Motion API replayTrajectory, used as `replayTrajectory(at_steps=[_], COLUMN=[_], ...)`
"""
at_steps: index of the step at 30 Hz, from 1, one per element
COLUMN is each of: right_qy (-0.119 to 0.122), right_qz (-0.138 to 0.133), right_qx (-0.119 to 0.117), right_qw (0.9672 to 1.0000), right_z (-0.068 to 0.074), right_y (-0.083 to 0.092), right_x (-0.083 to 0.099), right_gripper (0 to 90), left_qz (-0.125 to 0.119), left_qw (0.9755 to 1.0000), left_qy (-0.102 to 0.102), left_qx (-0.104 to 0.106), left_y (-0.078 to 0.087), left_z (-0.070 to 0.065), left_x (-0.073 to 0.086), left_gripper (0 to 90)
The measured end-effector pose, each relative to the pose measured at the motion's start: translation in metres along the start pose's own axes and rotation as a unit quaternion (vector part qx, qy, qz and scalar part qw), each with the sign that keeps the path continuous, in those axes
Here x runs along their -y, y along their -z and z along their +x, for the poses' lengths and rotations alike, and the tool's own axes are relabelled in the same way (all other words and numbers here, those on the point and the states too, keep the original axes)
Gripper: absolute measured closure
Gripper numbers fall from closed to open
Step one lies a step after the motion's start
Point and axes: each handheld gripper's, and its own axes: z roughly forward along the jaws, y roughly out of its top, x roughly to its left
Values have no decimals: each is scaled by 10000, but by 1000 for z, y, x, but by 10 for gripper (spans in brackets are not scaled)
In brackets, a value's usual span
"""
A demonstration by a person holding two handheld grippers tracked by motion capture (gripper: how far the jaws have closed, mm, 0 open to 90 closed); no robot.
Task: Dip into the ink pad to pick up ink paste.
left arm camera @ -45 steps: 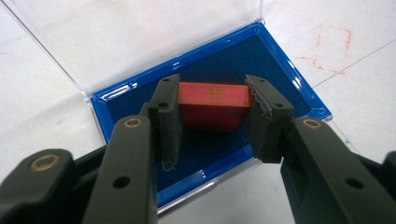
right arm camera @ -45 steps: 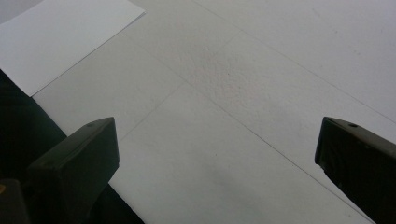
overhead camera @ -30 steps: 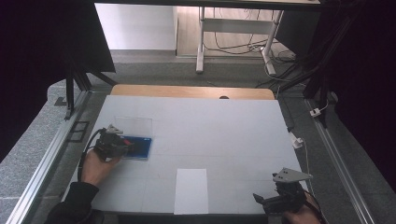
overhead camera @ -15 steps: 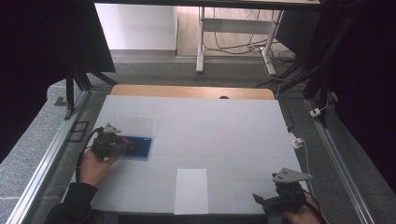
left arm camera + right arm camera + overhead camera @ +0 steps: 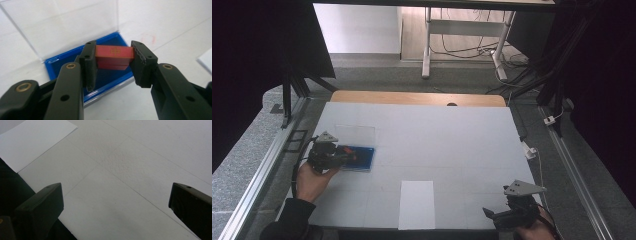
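Over the blue case (image 5: 75, 60) at the table's left, the left gripper (image 5: 113, 53) stays clenched on the red block (image 5: 113, 56), barely shifted since a second ago. Lifting out seems next. Near right, the right gripper (image 5: 116, 202) idles, jaws released.

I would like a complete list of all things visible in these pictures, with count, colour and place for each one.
red block: 1, red with a small gold mark on top, clamped between the left gripper's jaws, above the blue tray
case: 1, blue tray with a clear lid standing open behind it, left part of the table
white sheet: 1, white, flat at the near edge of the table, middle
table: 1, white surface with a wooden strip along the far edge
metal stand: 1, pale, on the floor beyond the table, cables under it
left gripper: 1, black, shut on the red block, held in the person's left hand
right gripper: 1, black, jaws wide apart over bare table, near right corner
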Motion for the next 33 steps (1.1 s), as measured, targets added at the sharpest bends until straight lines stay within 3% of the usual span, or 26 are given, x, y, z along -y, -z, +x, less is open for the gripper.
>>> replayTrajectory(at_steps=[3, 14, 21, 33], right_qy=[-5, -15, -10, -10], right_qz=[-3, -13, -16, -14], right_qx=[1, -3, 0, 5], right_qw=[10000, 10000, 10000, 10000], right_z=[0, 0, 0, 0], right_y=[0, 0, 0, 0], right_x=[0, 0, 0, 0], right_gripper=[0, 0, 0, 0], left_qz=[-42, -210, -191, -287], left_qw=[9999, 9993, 9988, 9963], left_qy=[-111, -175, -313, -500], left_qx=[51, 245, 328, 639], left_y=[3, 13, 15, 18], left_z=[-4, -19, -30, -53], left_x=[-1, -4, -7, -15], left_gripper=[582, 582, 582, 582])
